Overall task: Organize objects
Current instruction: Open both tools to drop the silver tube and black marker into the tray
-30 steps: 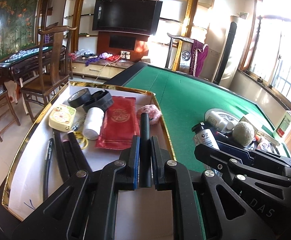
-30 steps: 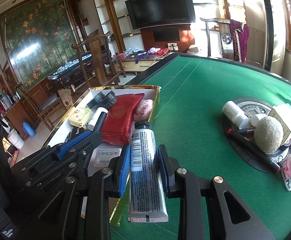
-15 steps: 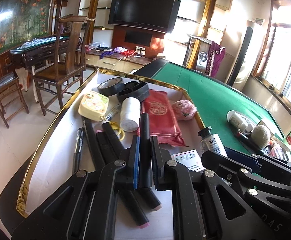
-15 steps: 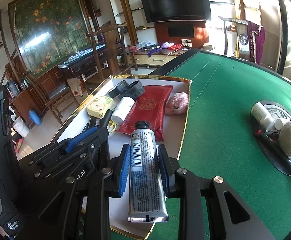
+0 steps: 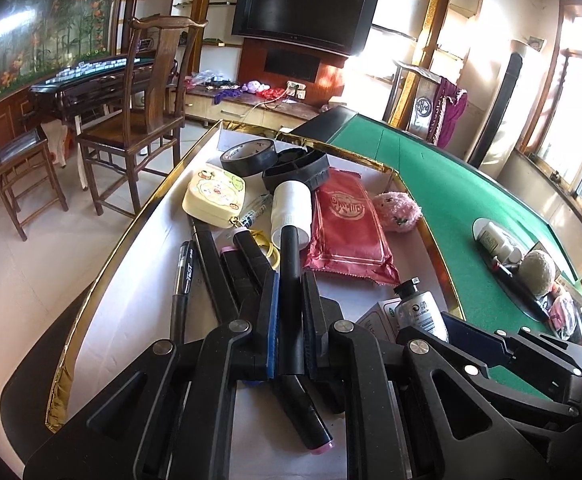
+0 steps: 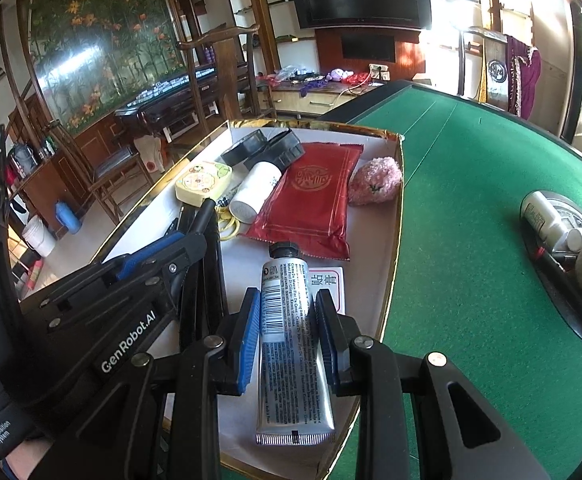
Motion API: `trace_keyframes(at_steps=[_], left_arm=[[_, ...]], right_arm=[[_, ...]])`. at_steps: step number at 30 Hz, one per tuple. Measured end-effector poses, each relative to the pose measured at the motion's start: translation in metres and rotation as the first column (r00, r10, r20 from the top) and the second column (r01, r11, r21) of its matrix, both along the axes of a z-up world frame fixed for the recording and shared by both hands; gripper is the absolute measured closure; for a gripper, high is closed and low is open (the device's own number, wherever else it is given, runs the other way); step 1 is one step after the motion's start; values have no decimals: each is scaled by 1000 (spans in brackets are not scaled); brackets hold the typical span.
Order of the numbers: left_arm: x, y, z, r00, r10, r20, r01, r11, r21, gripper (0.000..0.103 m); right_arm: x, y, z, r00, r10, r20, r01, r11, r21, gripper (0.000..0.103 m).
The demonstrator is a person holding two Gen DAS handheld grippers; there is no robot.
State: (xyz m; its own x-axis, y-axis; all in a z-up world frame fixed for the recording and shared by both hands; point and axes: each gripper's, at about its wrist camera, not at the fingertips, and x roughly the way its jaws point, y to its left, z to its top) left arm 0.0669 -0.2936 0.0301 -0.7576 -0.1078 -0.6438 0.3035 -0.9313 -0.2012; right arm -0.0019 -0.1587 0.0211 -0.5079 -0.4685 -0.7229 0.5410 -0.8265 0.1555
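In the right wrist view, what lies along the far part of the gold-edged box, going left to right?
Yellow pouch → white bottle → red packet → pink fluffy toy, all inside the box.

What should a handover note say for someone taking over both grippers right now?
Left gripper: shut on a slim black marker pen, over the gold-rimmed white tray.
Right gripper: shut on a silver squeeze tube with a black cap, above the tray's near corner.
Already in the tray: red foil packet, pink fluffy ball, white bottle, yellow cartoon pouch, black tape roll, more black markers.
Left to do: set down the pen and tube. A round dark dish on the green felt table holds more items, perhaps next.
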Motion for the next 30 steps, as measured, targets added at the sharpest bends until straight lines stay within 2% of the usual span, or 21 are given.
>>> trace_keyframes(at_steps=[16, 30], left_arm=[[-2, -4, -4, 999, 13, 31, -13, 1000, 5, 93], [0, -6, -5, 999, 31, 38, -32, 999, 14, 93]], right_arm=[[14, -7, -3, 998, 18, -66, -13, 997, 76, 76], [19, -11, -6, 997, 29, -68, -21, 993, 114, 75]])
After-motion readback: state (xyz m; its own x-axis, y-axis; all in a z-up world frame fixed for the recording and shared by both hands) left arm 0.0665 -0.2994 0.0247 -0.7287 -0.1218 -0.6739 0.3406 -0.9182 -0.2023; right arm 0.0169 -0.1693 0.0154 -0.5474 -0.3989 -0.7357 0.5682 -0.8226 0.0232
